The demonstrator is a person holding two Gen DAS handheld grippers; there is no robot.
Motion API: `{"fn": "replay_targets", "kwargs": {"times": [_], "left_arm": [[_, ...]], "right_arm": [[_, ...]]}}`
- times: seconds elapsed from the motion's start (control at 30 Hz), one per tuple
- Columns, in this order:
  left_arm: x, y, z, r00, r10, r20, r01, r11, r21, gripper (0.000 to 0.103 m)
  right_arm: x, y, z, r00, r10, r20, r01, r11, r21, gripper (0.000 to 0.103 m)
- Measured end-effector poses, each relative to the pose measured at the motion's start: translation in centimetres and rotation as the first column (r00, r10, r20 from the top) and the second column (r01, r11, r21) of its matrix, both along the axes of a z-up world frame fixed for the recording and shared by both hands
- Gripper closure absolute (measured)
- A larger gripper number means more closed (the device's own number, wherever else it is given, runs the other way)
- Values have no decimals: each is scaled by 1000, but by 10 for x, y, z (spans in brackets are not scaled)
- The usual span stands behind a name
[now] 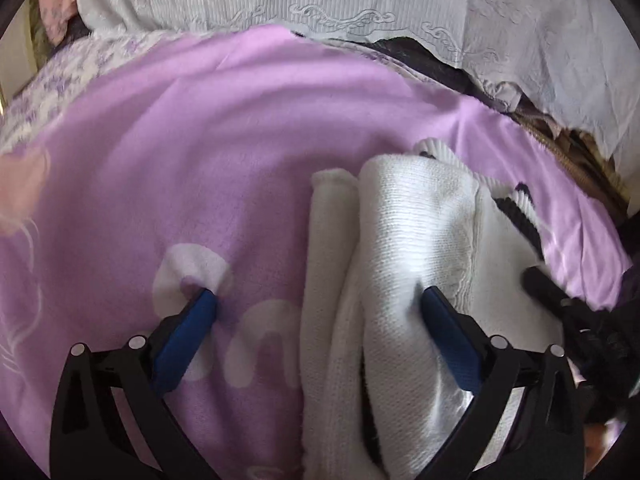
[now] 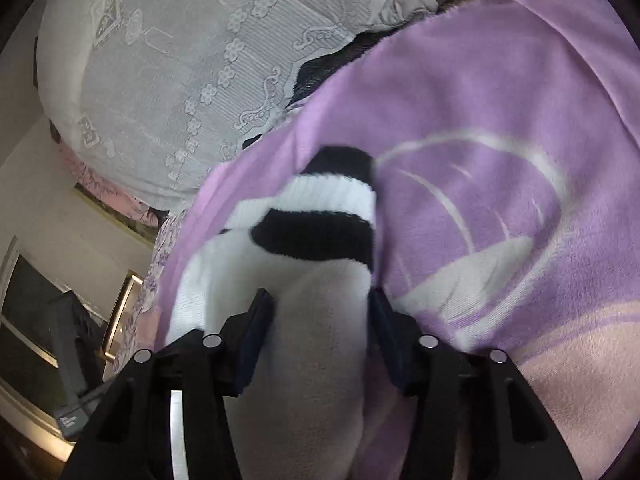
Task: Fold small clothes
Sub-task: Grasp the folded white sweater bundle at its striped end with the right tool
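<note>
Left gripper point(image 1: 320, 296) apart | right gripper point(image 2: 320, 304) apart astride white sock point(image 2: 304, 340), black-striped cuff, folded

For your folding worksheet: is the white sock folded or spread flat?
Folded: the white sock lies doubled in thick rolled layers on the purple blanket, striped cuff beyond.
</note>
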State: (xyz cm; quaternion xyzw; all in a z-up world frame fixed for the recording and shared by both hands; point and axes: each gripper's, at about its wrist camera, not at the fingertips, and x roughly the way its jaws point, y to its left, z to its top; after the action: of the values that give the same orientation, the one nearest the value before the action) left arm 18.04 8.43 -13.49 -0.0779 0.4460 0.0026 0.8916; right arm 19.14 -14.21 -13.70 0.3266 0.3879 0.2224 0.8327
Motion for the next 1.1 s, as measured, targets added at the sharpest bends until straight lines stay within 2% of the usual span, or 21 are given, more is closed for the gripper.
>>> {"fn": "replay_targets", "kwargs": {"times": [0.07,0.13,0.23,0.4,0.5,0.67,0.73,0.77,0.87,0.97,1.1], "left_arm": [[-3,1,2,1000,-3,8,3,1000,-16,5],[-12,9,7,1000,-18,14,19,996,-83,5],[-26,21,9,998,-53,17,55,980,-194,5],[-47,25,6,991,-130,15,129,954,-271,5],[-58,23,4,983,-181,16,176,929,-324,5],[-59,14,1,969,-248,15,234,891,-389,5],[-55,11,0,959,-282,18,262,864,-430,5],[-53,11,-2,958,-288,16,265,859,-438,5],[-33,11,-11,955,-295,-12,255,843,-473,5],[-20,11,-13,953,-301,-7,255,818,-515,5],[-14,3,-15,943,-332,6,291,816,-500,5]], "right_arm": [[-5,-5,-3,1000,-10,14,10,1000,7,39],[-8,-12,-7,1000,-13,19,12,998,64,39],[-17,-24,-13,1000,-27,11,25,990,136,39],[-42,-35,-18,1000,13,10,-14,981,195,39],[-59,-40,-17,999,32,12,-34,976,216,39],[-78,-37,-9,998,70,10,-71,979,192,38],[-76,-32,-6,997,80,2,-79,982,172,37],[-78,-30,-6,996,88,-4,-86,983,163,36],[-70,-19,-4,991,135,-13,-133,985,112,34],[-55,-9,-3,987,156,-25,-154,985,76,34],[-34,-3,-4,987,155,-30,-153,986,68,36]]}}
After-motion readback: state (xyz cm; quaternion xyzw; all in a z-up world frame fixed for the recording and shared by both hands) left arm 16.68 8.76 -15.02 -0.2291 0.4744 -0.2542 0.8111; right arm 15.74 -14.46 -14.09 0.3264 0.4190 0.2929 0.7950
